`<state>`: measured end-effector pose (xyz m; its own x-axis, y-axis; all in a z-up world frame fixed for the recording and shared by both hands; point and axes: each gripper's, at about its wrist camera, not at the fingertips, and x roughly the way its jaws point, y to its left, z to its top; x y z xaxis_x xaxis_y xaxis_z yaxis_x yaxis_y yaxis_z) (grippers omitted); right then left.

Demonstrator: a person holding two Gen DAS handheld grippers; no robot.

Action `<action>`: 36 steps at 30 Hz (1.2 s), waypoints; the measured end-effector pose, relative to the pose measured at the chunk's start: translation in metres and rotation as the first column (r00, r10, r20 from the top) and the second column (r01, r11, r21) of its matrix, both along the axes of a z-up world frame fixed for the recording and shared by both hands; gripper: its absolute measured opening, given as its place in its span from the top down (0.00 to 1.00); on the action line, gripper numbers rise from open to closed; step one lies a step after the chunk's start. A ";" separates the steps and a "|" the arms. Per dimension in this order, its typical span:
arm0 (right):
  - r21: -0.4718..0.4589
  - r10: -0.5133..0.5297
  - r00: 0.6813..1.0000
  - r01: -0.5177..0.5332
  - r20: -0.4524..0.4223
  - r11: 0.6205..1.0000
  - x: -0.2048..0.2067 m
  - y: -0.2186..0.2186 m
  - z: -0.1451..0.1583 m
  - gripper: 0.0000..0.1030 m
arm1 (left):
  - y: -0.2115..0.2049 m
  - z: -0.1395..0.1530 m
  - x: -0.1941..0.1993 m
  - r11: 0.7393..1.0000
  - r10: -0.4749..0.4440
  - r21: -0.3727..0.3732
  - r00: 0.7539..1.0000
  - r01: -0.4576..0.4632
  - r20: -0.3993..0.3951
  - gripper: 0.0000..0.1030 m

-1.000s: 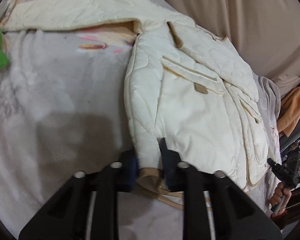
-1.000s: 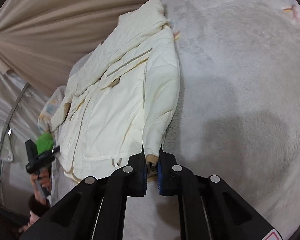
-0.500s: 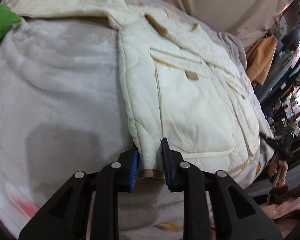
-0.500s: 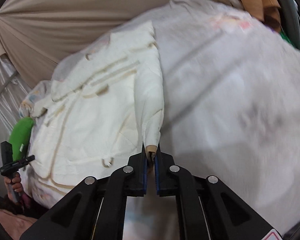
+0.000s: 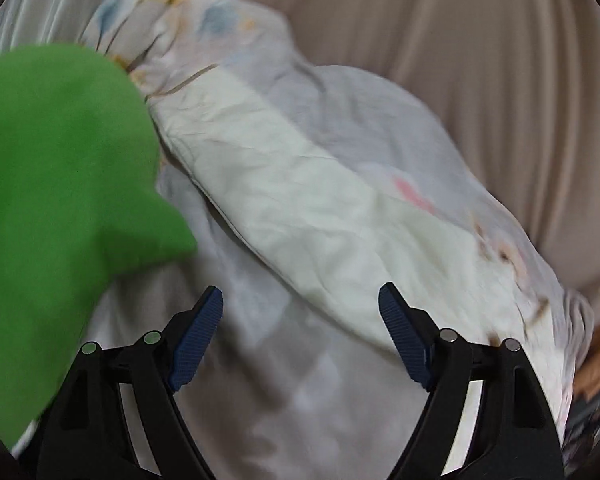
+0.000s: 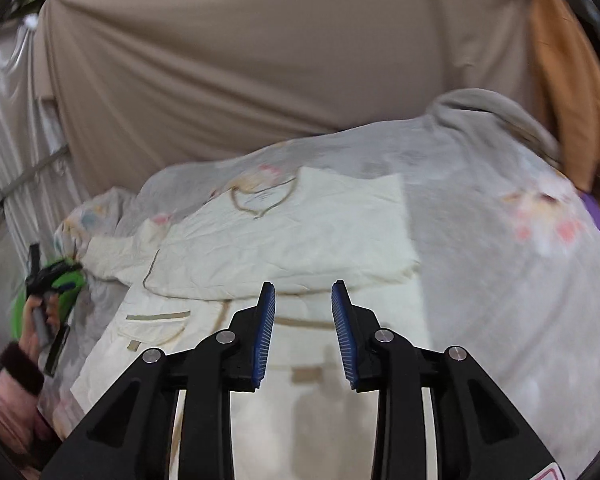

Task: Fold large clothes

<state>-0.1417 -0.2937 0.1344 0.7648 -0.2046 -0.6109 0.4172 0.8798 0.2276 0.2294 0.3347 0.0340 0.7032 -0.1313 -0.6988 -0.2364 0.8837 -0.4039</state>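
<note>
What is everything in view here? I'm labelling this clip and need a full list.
cream jacket: one, cream with tan trim, folded on the bed
bed cover: one, pale grey with faint prints, under the jacket
green cloth: one, bright green, left of the jacket's sleeve
curtain: one, beige, behind the bed
orange garment: one, orange, hanging at right
left gripper: black, blue pads, opening, nothing between them
right gripper: black, blue pads, opening, empty
left hand: pink sleeve, holding the gripper handle
</note>
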 end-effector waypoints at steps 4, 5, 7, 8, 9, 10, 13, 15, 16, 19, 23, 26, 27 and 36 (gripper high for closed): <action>-0.016 0.090 0.993 -0.092 -0.073 0.996 0.080 0.004 -0.021 0.70 | 0.038 -0.028 0.047 0.987 0.121 -0.097 0.991 -0.126 -0.062 0.26; -0.020 0.096 0.992 -0.098 -0.081 0.995 0.096 0.000 -0.026 0.70 | 0.046 -0.035 0.055 0.979 0.140 -0.139 0.987 -0.150 -0.076 0.27; -0.010 0.097 0.991 -0.098 -0.095 0.995 0.118 -0.010 -0.037 0.70 | 0.053 -0.043 0.063 0.966 0.172 -0.181 0.981 -0.187 -0.094 0.36; 0.011 0.096 0.990 -0.096 -0.102 0.995 0.131 -0.018 -0.045 0.70 | 0.055 -0.046 0.066 0.963 0.190 -0.176 0.977 -0.205 -0.102 0.50; 0.035 0.099 0.989 -0.096 -0.110 0.995 0.142 -0.026 -0.053 0.70 | 0.056 -0.045 0.068 0.963 0.196 -0.166 0.975 -0.211 -0.103 0.67; 0.058 0.096 0.988 -0.090 -0.121 0.994 0.154 -0.034 -0.064 0.70 | 0.055 -0.044 0.068 0.965 0.187 -0.166 0.977 -0.202 -0.099 0.76; 0.083 0.082 0.980 -0.068 -0.182 0.994 0.176 -0.046 -0.096 0.70 | 0.050 -0.026 0.060 0.972 0.153 -0.173 0.987 -0.159 -0.045 0.95; 0.112 0.075 0.973 -0.052 -0.216 0.992 0.184 -0.052 -0.122 0.71 | 0.037 0.002 0.047 0.984 0.132 -0.126 0.991 -0.128 0.026 0.96; 0.123 0.071 0.976 -0.046 -0.208 0.991 0.183 -0.054 -0.129 0.71 | 0.024 0.024 0.038 0.992 0.110 -0.076 0.990 -0.104 0.083 0.96; 0.138 0.067 0.981 -0.042 -0.182 0.990 0.179 -0.054 -0.130 0.72 | -0.020 0.085 0.013 1.000 0.014 0.019 0.973 -0.019 0.228 0.96; 0.163 0.067 0.984 -0.040 -0.162 0.986 0.175 -0.056 -0.132 0.71 | -0.131 0.170 -0.032 0.968 -0.247 0.153 0.882 0.201 0.402 0.96; 0.181 0.071 0.987 -0.044 -0.144 0.983 0.172 -0.058 -0.131 0.69 | -0.244 0.200 -0.065 0.874 -0.486 0.249 0.765 0.417 0.424 0.96; 0.190 0.072 0.988 -0.045 -0.133 0.981 0.171 -0.059 -0.130 0.69 | -0.274 0.200 -0.071 0.843 -0.537 0.271 0.736 0.464 0.412 0.96; 0.321 -0.048 0.999 0.045 0.000 0.946 0.100 -0.093 -0.100 0.49 | -0.497 0.010 -0.090 0.553 -0.786 0.371 0.615 0.746 -0.064 0.58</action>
